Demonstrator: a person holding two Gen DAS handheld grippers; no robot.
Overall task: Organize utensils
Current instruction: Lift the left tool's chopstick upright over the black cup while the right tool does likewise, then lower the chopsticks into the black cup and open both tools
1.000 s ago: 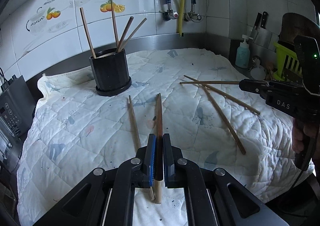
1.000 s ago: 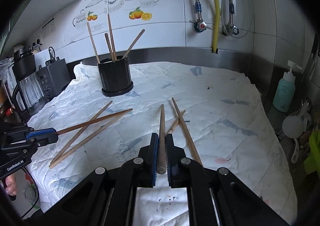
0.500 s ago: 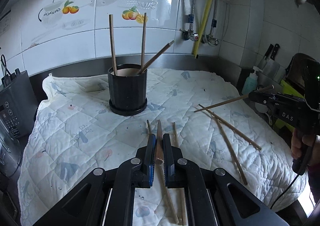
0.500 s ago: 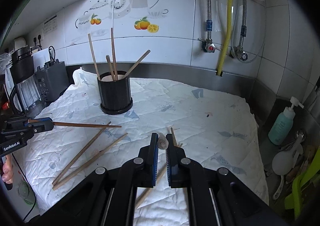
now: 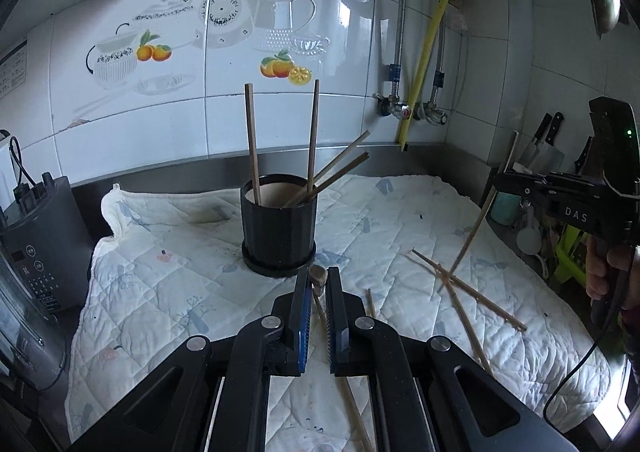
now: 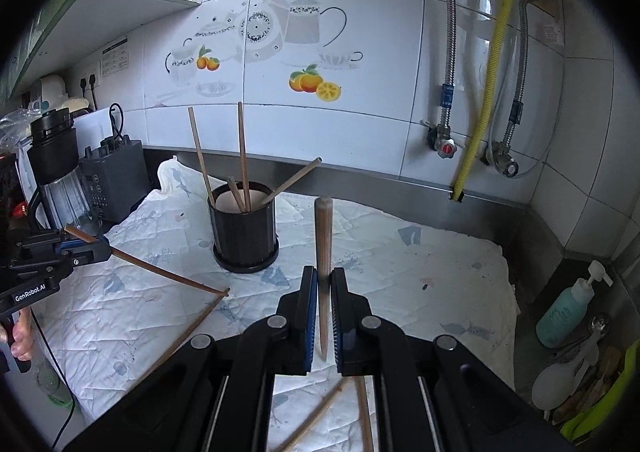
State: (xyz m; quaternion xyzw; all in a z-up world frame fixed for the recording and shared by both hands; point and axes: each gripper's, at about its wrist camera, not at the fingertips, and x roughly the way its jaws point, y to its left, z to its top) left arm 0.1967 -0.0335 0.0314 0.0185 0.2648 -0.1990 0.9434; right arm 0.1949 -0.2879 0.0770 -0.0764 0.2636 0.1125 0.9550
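My left claw (image 5: 316, 284) clamps one chopstick (image 5: 318, 278) above the quilted worktop (image 5: 160, 276); its body reads "GenRobot.AI". My right claw (image 6: 324, 284), marked "DAS", pinches another chopstick (image 6: 323, 236). The black holder (image 6: 244, 236) stands ahead with four chopsticks inside.

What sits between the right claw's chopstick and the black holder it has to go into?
Nothing visible: only bare quilted cloth lies between the chopstick and the black holder. Four chopsticks already lean inside its mouth.
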